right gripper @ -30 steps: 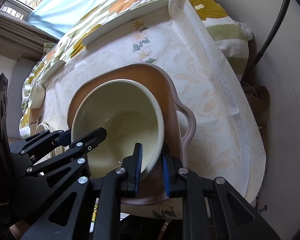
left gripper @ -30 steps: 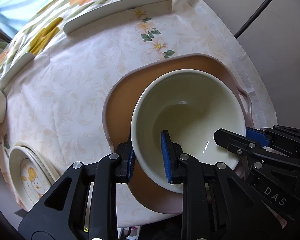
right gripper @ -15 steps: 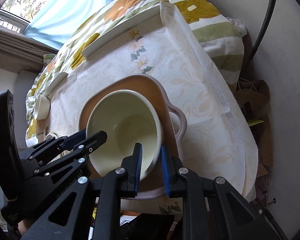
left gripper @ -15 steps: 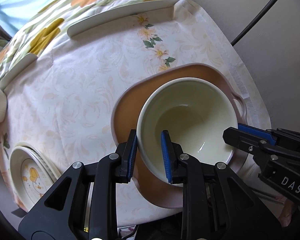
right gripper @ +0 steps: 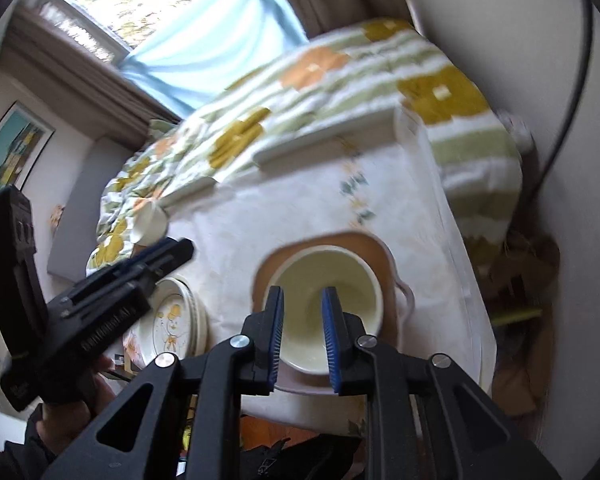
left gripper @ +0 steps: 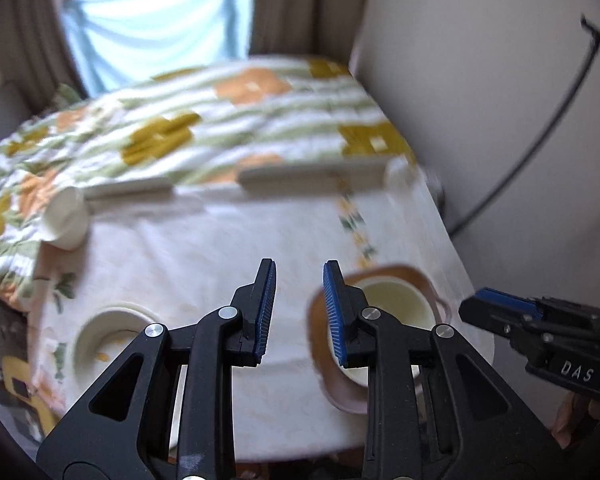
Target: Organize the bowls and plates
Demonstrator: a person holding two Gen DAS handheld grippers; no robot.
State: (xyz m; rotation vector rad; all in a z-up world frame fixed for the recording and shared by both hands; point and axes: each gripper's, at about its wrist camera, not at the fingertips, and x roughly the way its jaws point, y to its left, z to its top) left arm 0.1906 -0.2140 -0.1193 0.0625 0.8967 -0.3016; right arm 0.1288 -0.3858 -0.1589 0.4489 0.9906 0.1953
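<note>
A cream bowl sits on a brown handled plate near the table's front right; the bowl also shows in the left wrist view on the plate. My left gripper is open and empty, raised above the table, left of the bowl. My right gripper is open and empty, above the bowl's near rim. A stack of plates with a yellow figure lies at the front left, seen too in the left wrist view. A small white bowl lies at the far left edge.
The table has a white floral cloth. A flowered blanket lies behind it, under a window. A wall and a black cable are close on the right. The table's right edge drops to clutter on the floor.
Both grippers let go of the cream bowl, opened and pulled back and up. The bowl now rests on the brown plate and looks much smaller.
</note>
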